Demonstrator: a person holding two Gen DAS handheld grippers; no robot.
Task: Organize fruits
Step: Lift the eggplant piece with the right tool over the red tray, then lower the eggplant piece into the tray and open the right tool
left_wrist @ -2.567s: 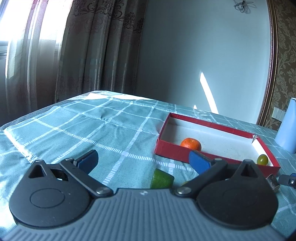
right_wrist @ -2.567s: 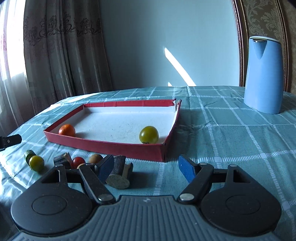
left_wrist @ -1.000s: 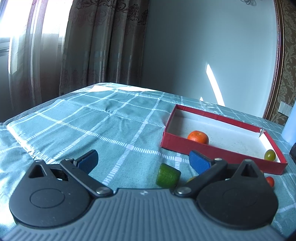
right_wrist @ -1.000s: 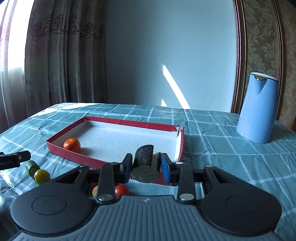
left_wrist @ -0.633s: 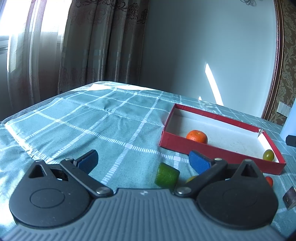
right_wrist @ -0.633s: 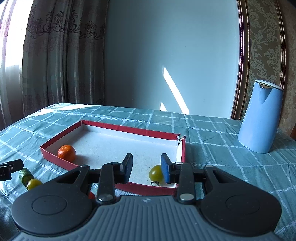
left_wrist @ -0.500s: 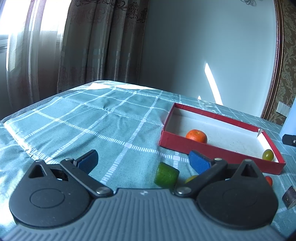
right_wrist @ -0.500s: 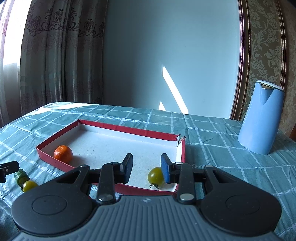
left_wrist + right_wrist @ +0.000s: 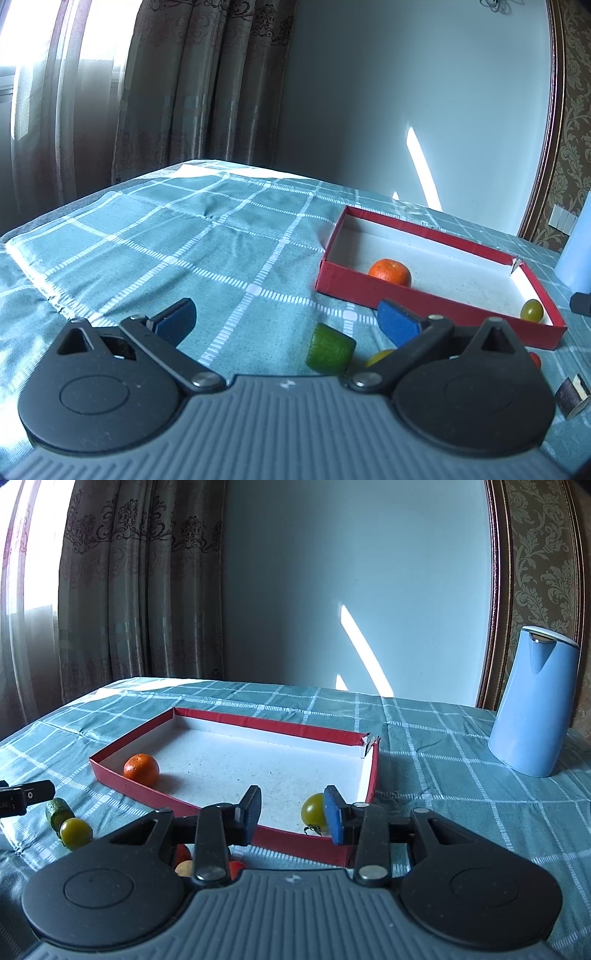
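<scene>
Presently notes right gripper (image 9: 292, 814) part-spread over the near wall of the red box (image 9: 129, 779); jaws just opening, nothing between them. Notes left gripper (image 9: 286, 321) spread wide and empty, low over the tablecloth (image 9: 221, 240).

Locates fruit as follows, reading from the right wrist view. Inside the box: orange (image 9: 141, 770) at 10 o'clock, green-yellow tomato (image 9: 314, 808) at 1 o'clock, just behind the right finger. Outside the box on the cloth: cucumber piece (image 9: 57, 812) and yellow tomato (image 9: 75, 832) at 9 o'clock, touching or nearly so; red tomatoes (image 9: 183, 853) at 7 o'clock, largely hidden under the gripper body.

Judges step in hand as fetching the next loose fruit.

Recommends:
- Widen the jaws fully before descent.
- Centre on one fruit only; approach the yellow tomato from its free side to avoid nudging the cucumber piece.
- Close gently; round, soft skins likely to roll or bruise.
- Lift clear of the box wall before crossing.
</scene>
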